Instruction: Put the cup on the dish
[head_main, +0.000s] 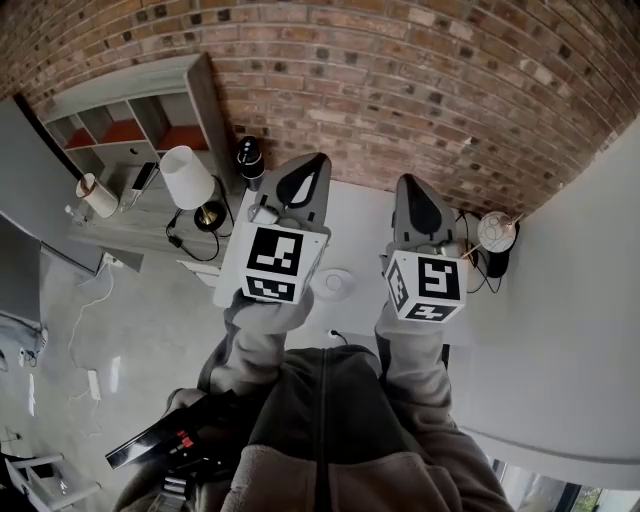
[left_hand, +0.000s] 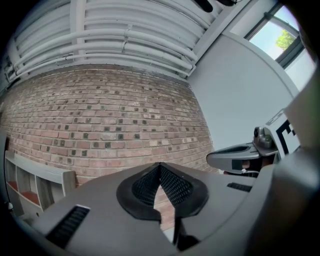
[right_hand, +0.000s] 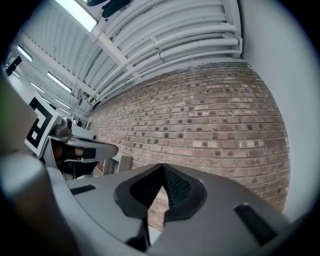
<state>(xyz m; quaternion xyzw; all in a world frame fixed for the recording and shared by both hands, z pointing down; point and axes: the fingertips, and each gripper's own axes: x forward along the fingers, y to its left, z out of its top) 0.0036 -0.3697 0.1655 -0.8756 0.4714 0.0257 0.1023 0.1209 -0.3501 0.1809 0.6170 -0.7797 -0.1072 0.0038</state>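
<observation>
Lamp (head_main: 187, 178) at far left. Left gripper (head_main: 316, 160) held up toward brick wall (head_main: 420, 80), jaws clenched, empty. White dish (head_main: 323, 285) on table (head_main: 355, 220) below, between both grippers; cup on it unclear. Right gripper (head_main: 411, 182) likewise clenched, empty

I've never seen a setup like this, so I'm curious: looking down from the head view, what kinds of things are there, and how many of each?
Grippers: 2 (left gripper, right gripper, both shut and empty)
Dish: 1
Shaded lamp: 1
Dark bottle: 1
Round white object: 1
Shelf unit: 1
Total: 7
</observation>
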